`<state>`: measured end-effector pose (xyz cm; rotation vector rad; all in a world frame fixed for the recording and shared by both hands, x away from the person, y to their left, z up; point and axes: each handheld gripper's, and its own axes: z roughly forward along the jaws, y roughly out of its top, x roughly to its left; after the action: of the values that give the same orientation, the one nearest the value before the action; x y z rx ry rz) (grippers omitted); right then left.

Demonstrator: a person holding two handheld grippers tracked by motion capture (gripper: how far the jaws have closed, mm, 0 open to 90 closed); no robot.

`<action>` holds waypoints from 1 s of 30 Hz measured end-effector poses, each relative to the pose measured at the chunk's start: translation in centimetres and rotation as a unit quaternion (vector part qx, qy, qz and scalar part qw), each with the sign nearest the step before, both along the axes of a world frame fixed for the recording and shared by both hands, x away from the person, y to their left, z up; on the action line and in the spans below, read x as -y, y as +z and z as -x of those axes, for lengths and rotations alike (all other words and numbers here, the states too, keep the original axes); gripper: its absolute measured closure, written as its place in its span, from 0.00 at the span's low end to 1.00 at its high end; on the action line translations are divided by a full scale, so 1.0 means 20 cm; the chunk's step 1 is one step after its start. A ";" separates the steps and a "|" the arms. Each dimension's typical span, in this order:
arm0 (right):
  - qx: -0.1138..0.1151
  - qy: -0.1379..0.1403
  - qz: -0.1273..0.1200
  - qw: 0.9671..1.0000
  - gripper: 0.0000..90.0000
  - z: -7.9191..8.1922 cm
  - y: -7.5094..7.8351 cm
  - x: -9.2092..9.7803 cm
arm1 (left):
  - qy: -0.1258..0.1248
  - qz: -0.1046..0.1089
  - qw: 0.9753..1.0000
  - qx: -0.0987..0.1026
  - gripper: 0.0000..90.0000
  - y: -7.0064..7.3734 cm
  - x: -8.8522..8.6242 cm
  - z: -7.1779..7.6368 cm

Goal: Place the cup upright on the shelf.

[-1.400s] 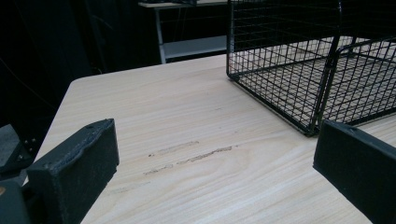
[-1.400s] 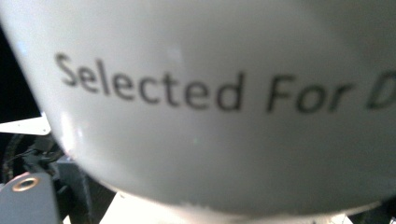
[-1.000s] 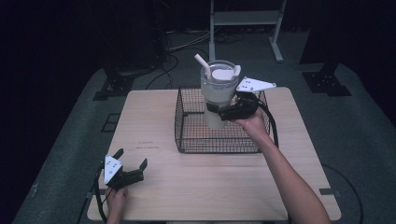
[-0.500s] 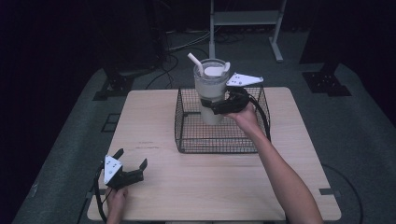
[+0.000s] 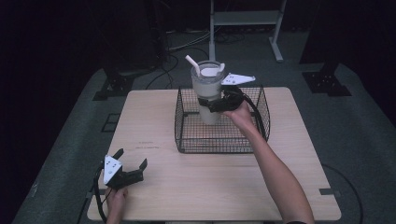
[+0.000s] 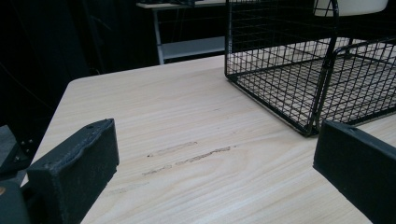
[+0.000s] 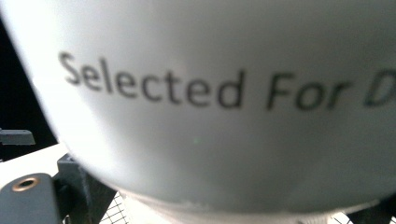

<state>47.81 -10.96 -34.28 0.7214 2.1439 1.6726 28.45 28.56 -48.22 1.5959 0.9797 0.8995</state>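
Tumbler held above the wire basket, not yet set down.

The table (image 5: 224, 186) carries the wire basket (image 5: 222, 140) at upper centre; the tumbler (image 5: 208, 93) hangs over it, clamped by the right gripper (image 5: 215, 103); lowering and release remain, I judge; the left gripper (image 5: 128, 170), lower left, rests with jaws apart.

There is one white tumbler (image 5: 208, 93) with one straw (image 5: 192, 65), one black wire basket (image 5: 219, 135), one wooden desk (image 5: 187, 186), and two hand-held grippers: the left hand-held gripper (image 5: 132, 164) and the right hand-held gripper (image 5: 204, 103).
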 end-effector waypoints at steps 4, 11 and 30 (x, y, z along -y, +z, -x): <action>-0.005 -0.003 0.000 1.000 0.09 -0.03 -0.03 0.00 | 0.000 0.001 1.000 0.000 0.00 0.00 0.00 0.00; -0.024 -0.006 0.008 1.000 0.09 -0.08 -0.10 -0.01 | 0.000 0.001 1.000 0.001 0.00 0.00 0.00 0.00; -0.047 -0.004 0.030 0.998 0.09 -0.16 -0.25 -0.09 | -0.002 0.002 1.000 0.001 0.00 0.00 0.00 0.00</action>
<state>51.04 -9.18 -39.24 0.8063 2.2408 1.5933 28.46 28.61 -48.21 1.5929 0.9760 0.8961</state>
